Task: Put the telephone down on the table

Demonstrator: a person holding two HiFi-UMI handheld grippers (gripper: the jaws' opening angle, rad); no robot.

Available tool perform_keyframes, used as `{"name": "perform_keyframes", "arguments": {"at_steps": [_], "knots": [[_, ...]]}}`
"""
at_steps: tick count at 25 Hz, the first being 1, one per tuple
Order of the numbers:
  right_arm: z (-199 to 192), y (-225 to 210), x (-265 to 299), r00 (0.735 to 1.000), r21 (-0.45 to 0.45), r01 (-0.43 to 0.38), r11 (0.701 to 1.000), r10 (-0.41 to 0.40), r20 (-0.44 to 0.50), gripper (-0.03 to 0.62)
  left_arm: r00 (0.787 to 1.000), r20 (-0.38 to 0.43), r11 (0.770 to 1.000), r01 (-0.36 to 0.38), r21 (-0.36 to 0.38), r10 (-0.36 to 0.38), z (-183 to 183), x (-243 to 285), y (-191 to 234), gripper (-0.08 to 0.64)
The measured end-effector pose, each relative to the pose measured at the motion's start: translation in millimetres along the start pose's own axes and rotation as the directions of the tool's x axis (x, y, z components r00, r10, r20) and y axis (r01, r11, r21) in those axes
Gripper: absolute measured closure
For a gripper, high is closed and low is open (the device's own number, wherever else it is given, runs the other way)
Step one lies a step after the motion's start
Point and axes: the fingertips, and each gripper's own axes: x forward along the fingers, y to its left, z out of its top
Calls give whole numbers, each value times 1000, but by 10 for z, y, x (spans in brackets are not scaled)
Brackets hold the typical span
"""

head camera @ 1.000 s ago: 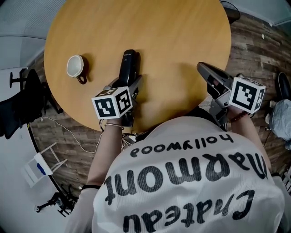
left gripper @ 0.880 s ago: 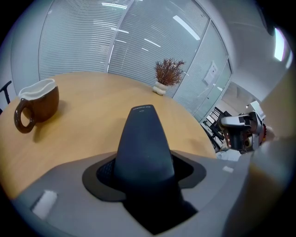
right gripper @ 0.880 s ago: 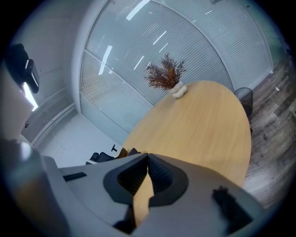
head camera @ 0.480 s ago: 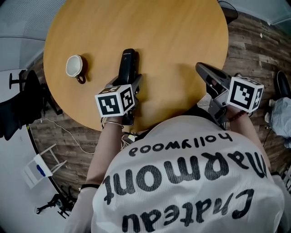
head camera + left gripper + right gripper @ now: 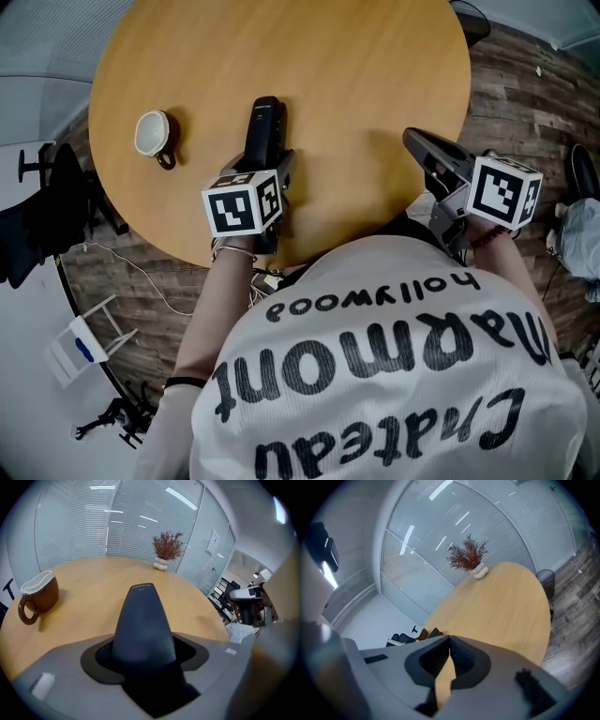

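A black telephone handset (image 5: 264, 129) lies lengthwise over the round wooden table (image 5: 356, 75), pointing away from me. My left gripper (image 5: 265, 173) is shut on its near end. In the left gripper view the telephone (image 5: 142, 620) fills the space between the jaws, with the dark pads (image 5: 101, 654) tight against its sides. Whether its far end touches the tabletop I cannot tell. My right gripper (image 5: 419, 142) hovers at the table's near right edge. In the right gripper view it (image 5: 449, 643) is shut, its tips meeting with nothing between them.
A brown cup with a white inside (image 5: 154, 137) stands on the table to the left of the telephone, also seen as the cup (image 5: 37, 597). A small plant in a white vase (image 5: 165, 551) sits at the far edge. Black office chairs (image 5: 33, 225) and a bin (image 5: 545, 580) stand on the floor around the table.
My left gripper has shifted slightly right and forward with the telephone in it. The right gripper has barely moved.
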Motion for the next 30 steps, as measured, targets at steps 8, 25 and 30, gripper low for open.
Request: {"name": "perform_keyframes", "arguments": {"at_steps": [8, 25, 30], "knots": [[-2, -13, -8, 1000, 11, 7, 1000, -7, 0, 577, 1000, -1, 1000, -7, 7, 7, 14, -1, 3, 272], [-6, -8, 0, 1000, 5, -6, 1000, 6, -10, 577, 1000, -2, 1000, -23, 7, 23, 19, 23, 7, 279], [-38, -53, -5, 1000, 19, 5, 1000, -5, -14, 577, 998, -13, 998, -59, 30, 59, 11, 41, -2, 279]]}}
